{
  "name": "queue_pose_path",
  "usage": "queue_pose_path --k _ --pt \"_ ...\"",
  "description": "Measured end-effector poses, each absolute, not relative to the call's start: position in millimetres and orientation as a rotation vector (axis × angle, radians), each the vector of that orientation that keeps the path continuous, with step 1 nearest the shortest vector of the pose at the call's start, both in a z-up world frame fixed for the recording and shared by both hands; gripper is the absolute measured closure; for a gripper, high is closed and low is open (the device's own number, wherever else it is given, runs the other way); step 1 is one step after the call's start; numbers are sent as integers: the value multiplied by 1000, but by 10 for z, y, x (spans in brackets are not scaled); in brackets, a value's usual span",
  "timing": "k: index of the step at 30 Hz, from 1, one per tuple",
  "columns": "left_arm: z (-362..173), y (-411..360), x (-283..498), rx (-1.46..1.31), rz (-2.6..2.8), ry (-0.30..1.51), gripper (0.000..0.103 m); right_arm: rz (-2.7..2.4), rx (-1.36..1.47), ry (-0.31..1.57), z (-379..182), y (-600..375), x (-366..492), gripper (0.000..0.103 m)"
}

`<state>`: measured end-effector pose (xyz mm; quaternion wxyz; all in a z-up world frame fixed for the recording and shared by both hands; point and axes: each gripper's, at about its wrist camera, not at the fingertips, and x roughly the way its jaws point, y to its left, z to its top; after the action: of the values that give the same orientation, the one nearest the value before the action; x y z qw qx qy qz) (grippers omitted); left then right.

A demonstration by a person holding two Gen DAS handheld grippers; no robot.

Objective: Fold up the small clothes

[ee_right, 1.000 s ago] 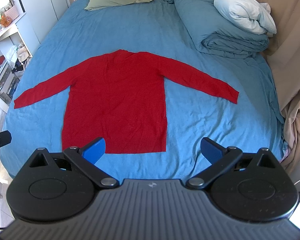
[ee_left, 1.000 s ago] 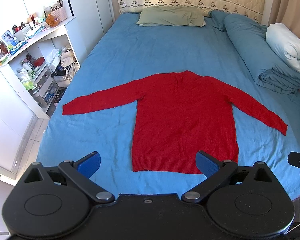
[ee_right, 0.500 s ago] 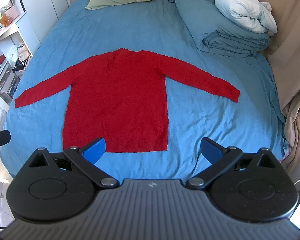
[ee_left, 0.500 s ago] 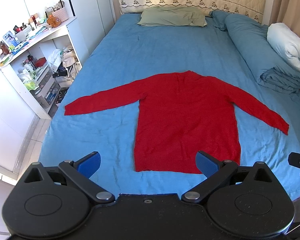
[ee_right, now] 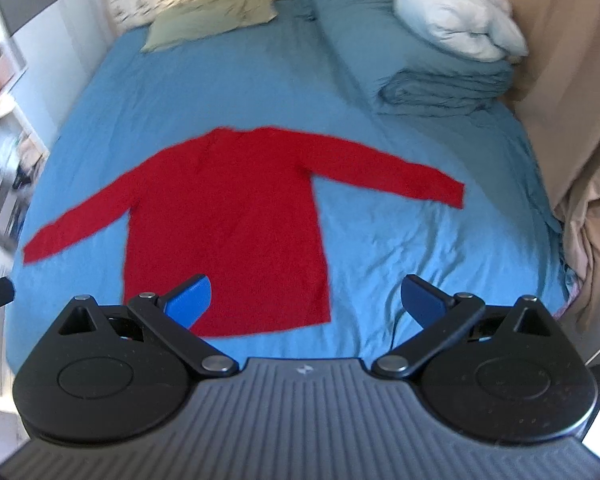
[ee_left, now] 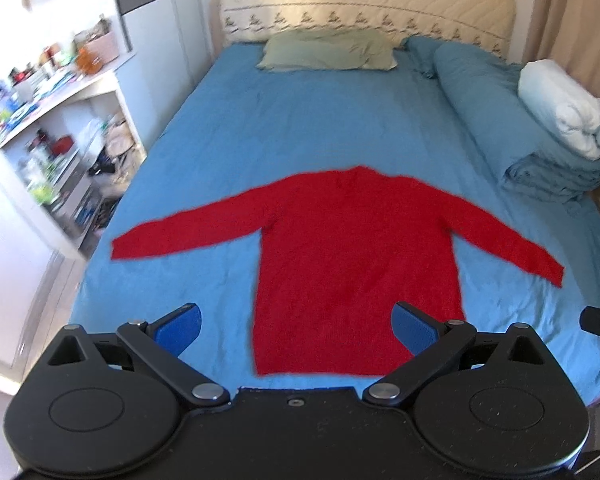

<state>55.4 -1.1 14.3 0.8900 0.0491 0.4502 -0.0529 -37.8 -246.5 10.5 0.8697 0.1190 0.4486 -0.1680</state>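
A red sweater lies flat on the blue bed, sleeves spread wide, hem toward the foot of the bed and neck toward the green pillow. Nothing is folded yet, so this looks like the approach before the first fold.

Taking the sweater as the mark: off its left sleeve cuff, beyond the bed edge, stands a cluttered white shelf unit. The left tool hovers above the hem with its jaws spread wide, gripping nothing; its left pad sits over bare sheet, its right pad over the hem. The right tool hangs over the sweater's lower right corner, likewise open and empty. Beyond the right sleeve lies a rolled blue duvet topped by a white bundle.

The next move, I'd judge, calls for each tool to drop to a sleeve or a hem corner and pinch only the knit, not the sheet beneath.
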Motion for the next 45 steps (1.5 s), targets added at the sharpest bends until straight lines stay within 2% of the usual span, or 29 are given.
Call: queue_pose_path --k 7,13,21,30,36,41,42,45 --pt "82 -570 1278 108 -175 881 0 -493 327 841 37 -3187 77 0" --pt "-304 -1246 2060 127 -185 889 0 -584 399 815 -551 -4054 680 0" --pt "-1383 -2193 3060 161 -175 944 0 -695 488 857 -1941 -5248 1426 0" --pt "-2751 -2916 3755 168 -170 1032 0 -784 646 896 -3482 -6105 1798 0" --pt "-3421 -3087 4056 135 -161 1110 0 -839 757 879 -4144 -6315 1847 0" --pt "-3697 -3118 4145 148 -163 1138 0 -897 828 743 -4280 -6401 1720 0" --pt "-3728 -3117 4171 145 -162 1139 0 -899 842 701 -4287 -6417 1687 1" --pt "-3770 -3083 4255 120 -158 1133 0 -906 855 619 -4284 -6425 1631 19"
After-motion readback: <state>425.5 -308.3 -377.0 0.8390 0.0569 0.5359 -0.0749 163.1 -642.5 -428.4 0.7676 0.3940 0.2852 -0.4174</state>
